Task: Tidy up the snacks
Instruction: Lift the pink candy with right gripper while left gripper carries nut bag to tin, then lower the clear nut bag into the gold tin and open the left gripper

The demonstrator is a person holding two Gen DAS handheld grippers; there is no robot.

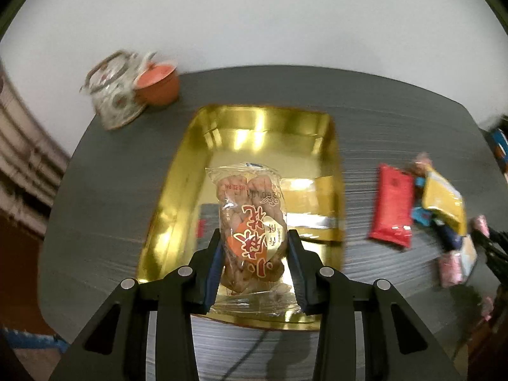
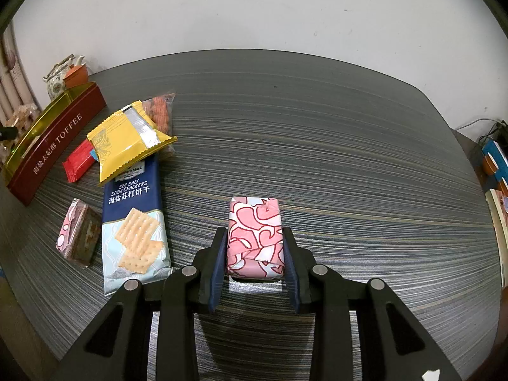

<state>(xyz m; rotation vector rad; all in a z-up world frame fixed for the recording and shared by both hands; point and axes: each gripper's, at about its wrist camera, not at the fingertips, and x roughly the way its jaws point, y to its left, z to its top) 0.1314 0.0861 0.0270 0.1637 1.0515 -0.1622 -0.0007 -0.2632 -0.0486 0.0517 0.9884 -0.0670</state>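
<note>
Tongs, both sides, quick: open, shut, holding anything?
Left tongs: closed on a clear snack bag, above the gold tin.
Right tongs: closed on a pink wrapped block.

Looking like a home living or dining room: grey wood-grain table [image 2: 317,146] standing against a plain wall [image 2: 254,9], bearing a floral teapot [image 1: 111,95] and orange teacup [image 1: 157,84].
</note>
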